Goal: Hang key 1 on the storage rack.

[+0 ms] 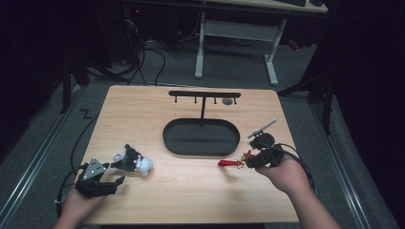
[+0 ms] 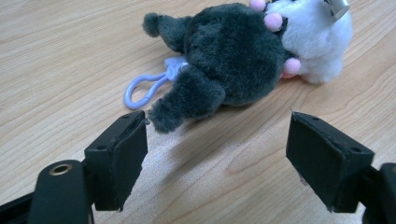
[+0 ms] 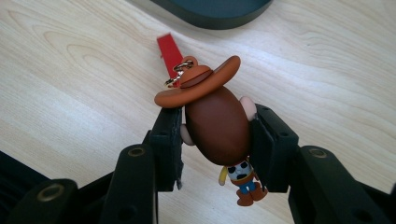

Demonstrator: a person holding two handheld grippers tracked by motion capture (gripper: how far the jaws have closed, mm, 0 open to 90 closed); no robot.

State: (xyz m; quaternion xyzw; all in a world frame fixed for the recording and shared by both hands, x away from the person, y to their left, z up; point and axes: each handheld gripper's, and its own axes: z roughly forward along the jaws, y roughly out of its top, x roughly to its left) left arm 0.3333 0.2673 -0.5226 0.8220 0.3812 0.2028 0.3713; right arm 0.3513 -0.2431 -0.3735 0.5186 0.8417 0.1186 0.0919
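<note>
Right tongs are clamped on the head of a cowboy keychain figure, its red strap trailing over the bench near the black tray. Left tongs gape wide, empty, just before a plush toy lying on the bench.

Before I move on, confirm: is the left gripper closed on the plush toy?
No, the left gripper stands open, the plush toy lying ahead of its jaws.
</note>
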